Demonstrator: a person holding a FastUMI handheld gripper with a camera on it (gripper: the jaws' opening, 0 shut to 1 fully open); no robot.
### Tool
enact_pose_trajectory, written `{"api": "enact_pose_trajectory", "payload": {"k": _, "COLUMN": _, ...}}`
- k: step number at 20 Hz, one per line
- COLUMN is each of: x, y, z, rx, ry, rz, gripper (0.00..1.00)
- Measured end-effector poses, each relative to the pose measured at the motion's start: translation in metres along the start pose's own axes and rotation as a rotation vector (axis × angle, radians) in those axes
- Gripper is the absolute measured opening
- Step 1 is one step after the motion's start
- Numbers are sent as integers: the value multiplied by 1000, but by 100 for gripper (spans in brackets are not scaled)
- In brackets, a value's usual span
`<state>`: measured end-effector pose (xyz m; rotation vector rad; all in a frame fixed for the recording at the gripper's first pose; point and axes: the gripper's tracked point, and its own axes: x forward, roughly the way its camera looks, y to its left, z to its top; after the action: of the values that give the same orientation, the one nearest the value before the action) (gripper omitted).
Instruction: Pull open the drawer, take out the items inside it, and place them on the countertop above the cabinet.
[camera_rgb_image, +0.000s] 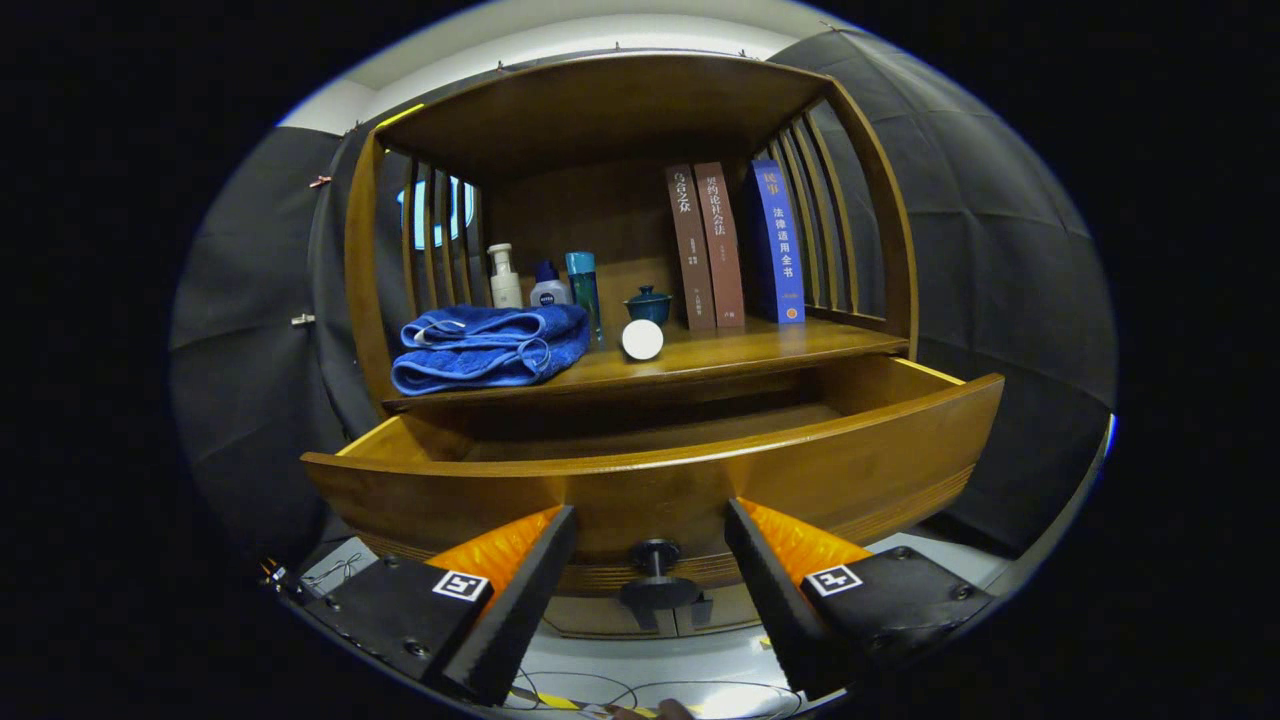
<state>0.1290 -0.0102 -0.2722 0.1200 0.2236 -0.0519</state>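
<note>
I see a dim booth, lit from above and in front. The drawer (650, 470) front shines softly while its inside lies in shadow, and so does the shelf's (700, 355) ceiling. Straight edges bow strongly outward toward the rim. Focus is sharp throughout, including the spread fingers (520, 580).

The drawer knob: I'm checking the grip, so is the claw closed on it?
No. The claw is open, its fingers apart on either side of the drawer knob without touching it, and the drawer is pulled out.
</note>
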Motion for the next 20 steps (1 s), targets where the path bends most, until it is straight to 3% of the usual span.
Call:
{"api": "enact_pose_trajectory", "payload": {"k": 9, "x": 67, "y": 0, "z": 16, "rx": -9, "ry": -9, "rz": 1, "gripper": 99}}
{"api": "enact_pose_trajectory", "payload": {"k": 20, "x": 81, "y": -4, "z": 27, "rx": -14, "ry": -9, "rz": -14, "gripper": 99}}
